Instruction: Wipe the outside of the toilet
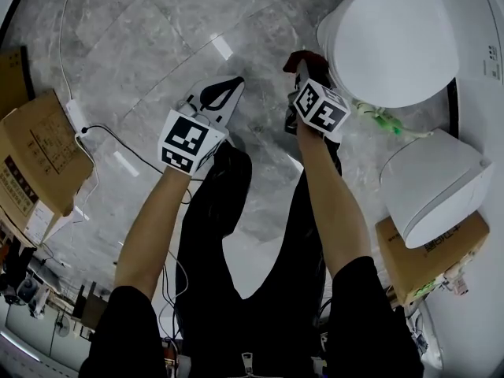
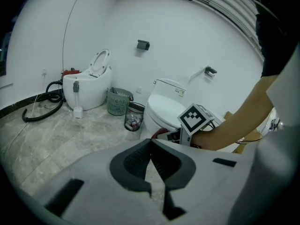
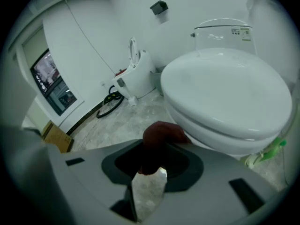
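Grey marble floor [image 1: 157,38]: right tool [image 3: 151,159] clenches a dark red cloth [image 3: 161,135] beside the toilet [image 3: 225,93]; left tool [image 2: 151,146] clenched, empty.

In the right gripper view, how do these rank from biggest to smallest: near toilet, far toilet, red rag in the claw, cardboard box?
1. Near toilet, by far.
2. Red rag and far toilet: about alike; the rag is simply nearer the camera.
3. Cardboard box.

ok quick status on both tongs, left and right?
Left tongs: shut, nothing between them.
Right tongs: shut on a dark red cloth.
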`<state>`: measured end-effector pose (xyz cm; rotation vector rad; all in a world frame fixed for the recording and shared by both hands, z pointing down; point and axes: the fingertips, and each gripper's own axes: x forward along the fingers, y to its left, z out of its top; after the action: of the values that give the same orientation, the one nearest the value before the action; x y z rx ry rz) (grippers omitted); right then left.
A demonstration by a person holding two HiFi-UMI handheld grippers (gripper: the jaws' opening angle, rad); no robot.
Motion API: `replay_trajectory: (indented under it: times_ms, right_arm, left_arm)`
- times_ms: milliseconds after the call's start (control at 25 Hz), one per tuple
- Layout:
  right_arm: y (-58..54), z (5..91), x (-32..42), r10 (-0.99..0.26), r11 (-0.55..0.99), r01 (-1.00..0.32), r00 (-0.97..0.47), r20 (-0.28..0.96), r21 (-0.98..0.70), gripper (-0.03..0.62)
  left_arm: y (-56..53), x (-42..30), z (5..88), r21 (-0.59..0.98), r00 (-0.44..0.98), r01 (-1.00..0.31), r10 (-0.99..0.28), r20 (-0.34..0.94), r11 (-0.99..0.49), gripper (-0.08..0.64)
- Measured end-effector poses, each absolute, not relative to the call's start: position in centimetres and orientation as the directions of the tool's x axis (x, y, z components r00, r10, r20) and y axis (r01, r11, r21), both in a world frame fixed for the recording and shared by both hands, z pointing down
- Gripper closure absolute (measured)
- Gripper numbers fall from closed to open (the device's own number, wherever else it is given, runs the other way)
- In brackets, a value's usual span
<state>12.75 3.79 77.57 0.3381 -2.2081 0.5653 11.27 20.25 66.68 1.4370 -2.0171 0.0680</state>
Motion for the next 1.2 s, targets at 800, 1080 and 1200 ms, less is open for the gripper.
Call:
replay_trajectory:
  times_ms: [800,1080,1200]
  right_arm:
    - [-9.2,74.1,32.3,-0.055,0.953,-0.266,-0.62,0.783,-0.143,0.472]
    - [-22.5,73.4,33.7,-0.156,0.935,-0.342,-0.632,0.759,-0.093,0.472]
    - [-26.8,73.8,33.0,-0.164,0.932,-0.351,-0.636,0.754,-0.094,0.472]
  left_arm:
    - [4.5,18.9,63.4,0.31,-0.111,-0.904,-0.862,0.495,0.294,0.56]
    - [-4.5,22.8,62.5,0.306,-0.082,-0.916,-0.87,0.486,0.258,0.56]
    - [-8.0,24.4,62.1,0.313,-0.077,-0.916,-0.875,0.478,0.251,0.56]
